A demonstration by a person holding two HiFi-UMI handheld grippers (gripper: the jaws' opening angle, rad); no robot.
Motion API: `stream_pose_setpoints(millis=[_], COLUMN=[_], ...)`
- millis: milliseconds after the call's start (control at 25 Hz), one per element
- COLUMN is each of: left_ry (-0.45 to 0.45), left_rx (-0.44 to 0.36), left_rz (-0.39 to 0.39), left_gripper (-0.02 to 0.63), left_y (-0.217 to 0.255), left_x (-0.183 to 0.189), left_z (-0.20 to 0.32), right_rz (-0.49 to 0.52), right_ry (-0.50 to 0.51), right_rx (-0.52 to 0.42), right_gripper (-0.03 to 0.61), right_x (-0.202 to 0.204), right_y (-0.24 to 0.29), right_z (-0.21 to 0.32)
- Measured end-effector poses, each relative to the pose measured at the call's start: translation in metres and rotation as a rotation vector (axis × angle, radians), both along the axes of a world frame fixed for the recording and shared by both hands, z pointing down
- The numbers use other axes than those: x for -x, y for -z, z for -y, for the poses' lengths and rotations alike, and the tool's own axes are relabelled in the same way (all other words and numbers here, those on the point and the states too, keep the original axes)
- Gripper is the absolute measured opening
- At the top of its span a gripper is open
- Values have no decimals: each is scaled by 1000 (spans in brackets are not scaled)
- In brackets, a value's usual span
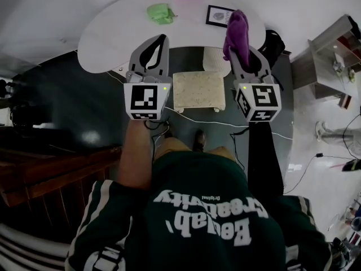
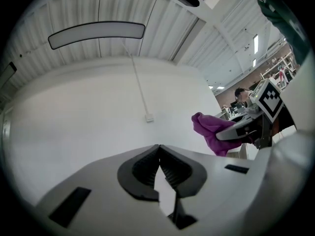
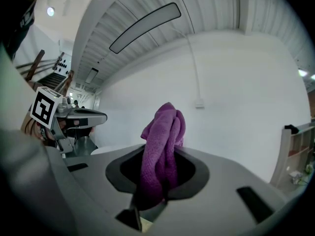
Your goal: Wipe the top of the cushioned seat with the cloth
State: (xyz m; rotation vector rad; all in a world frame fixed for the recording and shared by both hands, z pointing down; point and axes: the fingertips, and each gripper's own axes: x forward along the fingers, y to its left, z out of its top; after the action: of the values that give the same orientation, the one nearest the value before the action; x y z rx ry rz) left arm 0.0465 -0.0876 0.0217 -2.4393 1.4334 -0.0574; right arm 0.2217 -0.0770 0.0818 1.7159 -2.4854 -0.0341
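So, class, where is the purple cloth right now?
The purple cloth is clamped in the right gripper, upper right in the head view, seen against the white table and right of the cushioned seat.

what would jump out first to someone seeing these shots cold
The purple cloth catches the eye first, bunched up and clamped in the right gripper. In the head view the pale cushioned seat stands on the dark floor, showing between the two grippers. The left gripper is shut with nothing in it.
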Motion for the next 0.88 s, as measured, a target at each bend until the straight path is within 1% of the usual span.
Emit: stream_pose_setpoints(millis=[240, 360, 640, 880], left_ry=[-43, -34, -38, -27], left_rx=[-39, -42, -46, -27], left_rz=[36, 29, 28, 21], left_gripper=[15, 15, 15, 15], left_y=[10, 15, 24, 27], left_x=[-13, -11, -12, -12], left_z=[-10, -9, -3, 5], right_rz=[-6, -45, -43, -37], right_ry=[61, 60, 66, 47], right_rx=[-46, -70, -66, -69], right_gripper=[92, 91, 91, 92], right_x=[8, 11, 14, 7], right_y=[9, 16, 24, 32], right_z=[-9, -9, -7, -6])
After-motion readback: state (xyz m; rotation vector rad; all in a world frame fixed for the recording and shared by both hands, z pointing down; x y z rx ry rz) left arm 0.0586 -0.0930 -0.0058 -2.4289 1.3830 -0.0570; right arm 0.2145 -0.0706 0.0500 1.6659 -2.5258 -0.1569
